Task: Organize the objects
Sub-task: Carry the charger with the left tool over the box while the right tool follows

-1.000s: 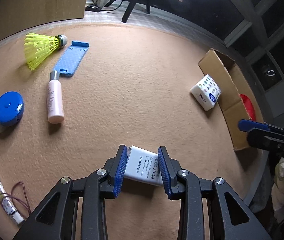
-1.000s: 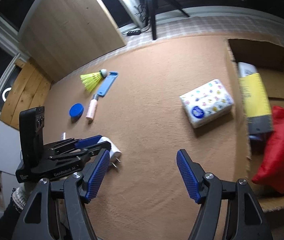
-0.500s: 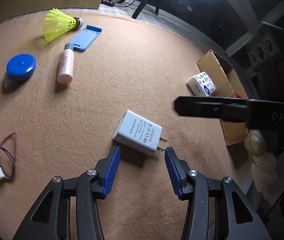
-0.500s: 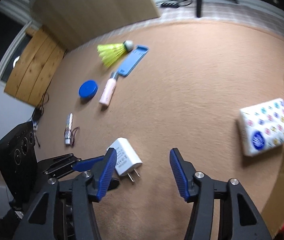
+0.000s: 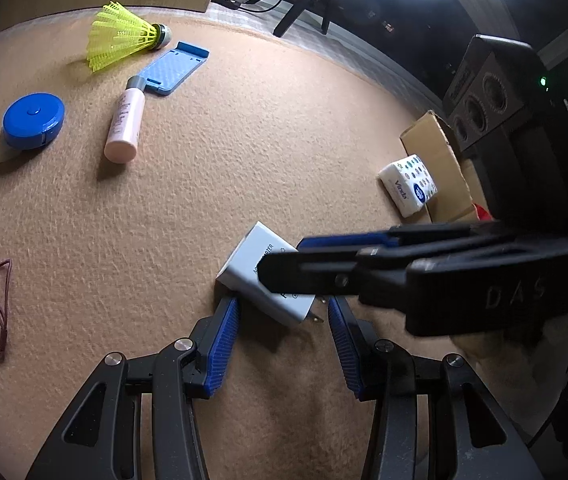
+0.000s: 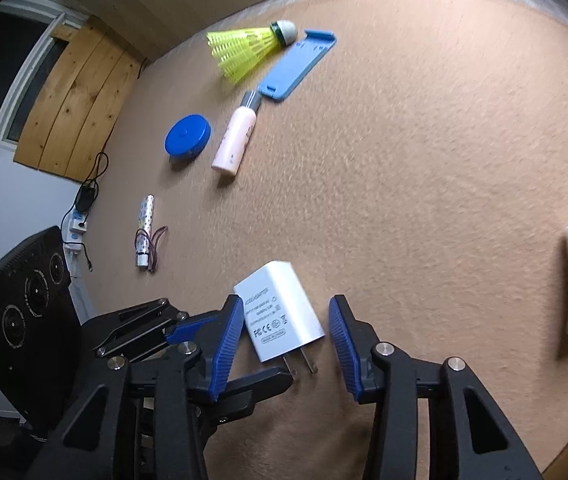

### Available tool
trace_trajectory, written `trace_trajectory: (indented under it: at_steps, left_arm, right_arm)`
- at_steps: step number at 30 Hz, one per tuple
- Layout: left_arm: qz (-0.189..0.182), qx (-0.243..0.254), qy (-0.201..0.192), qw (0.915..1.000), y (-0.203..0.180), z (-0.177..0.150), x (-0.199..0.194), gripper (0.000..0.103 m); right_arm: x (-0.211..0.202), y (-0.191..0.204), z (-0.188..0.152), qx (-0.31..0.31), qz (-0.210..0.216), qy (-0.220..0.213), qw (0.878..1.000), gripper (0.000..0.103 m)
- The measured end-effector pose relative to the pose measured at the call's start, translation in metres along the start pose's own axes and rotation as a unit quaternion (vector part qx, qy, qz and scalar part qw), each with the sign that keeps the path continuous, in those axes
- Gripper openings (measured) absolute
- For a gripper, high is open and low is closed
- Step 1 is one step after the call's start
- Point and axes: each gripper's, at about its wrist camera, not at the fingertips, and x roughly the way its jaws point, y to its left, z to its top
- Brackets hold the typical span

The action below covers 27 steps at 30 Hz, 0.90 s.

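Observation:
A white AC adapter [image 5: 259, 276] [image 6: 279, 312] lies flat on the tan felt table [image 5: 243, 160], prongs towards me. My left gripper [image 5: 284, 320] is open, with only the adapter's prong end between its fingertips and a gap on each side. My right gripper [image 6: 284, 320] reaches in from the right, and its black fingers [image 5: 324, 276] cross over the adapter in the left wrist view. Its jaws are closing with the adapter between the blue pads [image 6: 227, 336], which stand just off its sides. The left gripper's fingers [image 6: 143, 320] show at lower left, one passing under the prongs.
At the far left lie a yellow shuttlecock [image 5: 123, 36], a blue phone stand [image 5: 175, 68], a pink bottle [image 5: 123, 128] and a blue tape measure [image 5: 31, 120]. A small tube with a cord [image 6: 145, 232] is nearer. A tissue pack [image 5: 408, 184] rests beside a cardboard box [image 5: 440, 152] at right.
My left gripper let go of the adapter and drew back, leaving it on the felt. My right gripper swung down from the right and narrowed its jaws around the adapter.

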Motion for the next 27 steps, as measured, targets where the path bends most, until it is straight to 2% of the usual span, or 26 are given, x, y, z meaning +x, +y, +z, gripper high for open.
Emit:
trace_trajectory:
  at_steps: [7,14,21,27]
  left_arm:
    - [0.009,0.000,-0.003,1.0000,-0.002,0.003,0.003,0.044]
    - [0.006,0.021,-0.002,0.9998,-0.022,0.006,0.006,0.045]
    - [-0.004,0.068,-0.015,0.9975,-0.071,0.014,0.002,0.045]
    - [-0.029,0.122,-0.018,0.9920,-0.128,0.022,0.007,0.045]
  right_arm:
    - [-0.003,-0.005,-0.007,0.012,0.007,-0.008,1.000,0.032]
    - [-0.025,-0.017,-0.021,0.038,0.009,-0.040,0.998,0.031]
    - [-0.075,-0.028,-0.040,0.054,0.001,-0.089,0.995,0.031]
    - [-0.125,-0.049,-0.066,0.078,-0.020,-0.136,0.987,0.031]
